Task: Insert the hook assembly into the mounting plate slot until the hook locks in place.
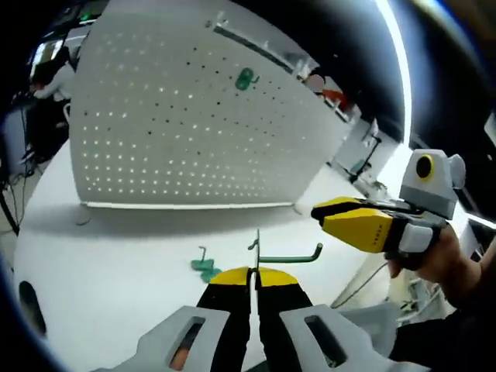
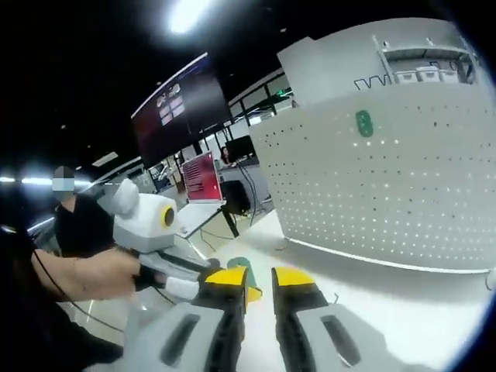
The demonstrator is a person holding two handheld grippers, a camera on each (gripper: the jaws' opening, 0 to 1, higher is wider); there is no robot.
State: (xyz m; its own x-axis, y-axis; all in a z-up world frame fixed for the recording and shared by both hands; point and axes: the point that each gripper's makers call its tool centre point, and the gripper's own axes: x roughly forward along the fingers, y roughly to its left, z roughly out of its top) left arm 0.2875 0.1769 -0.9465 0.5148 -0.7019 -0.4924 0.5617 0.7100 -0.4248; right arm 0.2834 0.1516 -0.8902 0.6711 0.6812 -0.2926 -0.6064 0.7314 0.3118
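Note:
A white pegboard mounting plate [image 1: 186, 132] stands upright on the white table [image 1: 101, 256], with a small green piece [image 1: 246, 78] fixed high on it. My left gripper [image 1: 253, 277] is shut on a thin green wire hook [image 1: 293, 258], whose rod runs right and bends up at its end. A second green hook [image 1: 204, 268] lies on the table just left of the jaws. My right gripper [image 1: 322, 215] hovers to the right, apart from the hook. In the right gripper view the right gripper [image 2: 260, 280] is open and holds nothing; the pegboard [image 2: 387, 186] and its green piece [image 2: 363, 122] are ahead.
A person's hand [image 2: 93, 273] holds the left gripper [image 2: 147, 221] at the left of the right gripper view. Beyond the table are desks, monitors [image 2: 201, 177] and a person [image 2: 77, 221]. A cable [image 1: 364, 280] hangs off the table's right edge.

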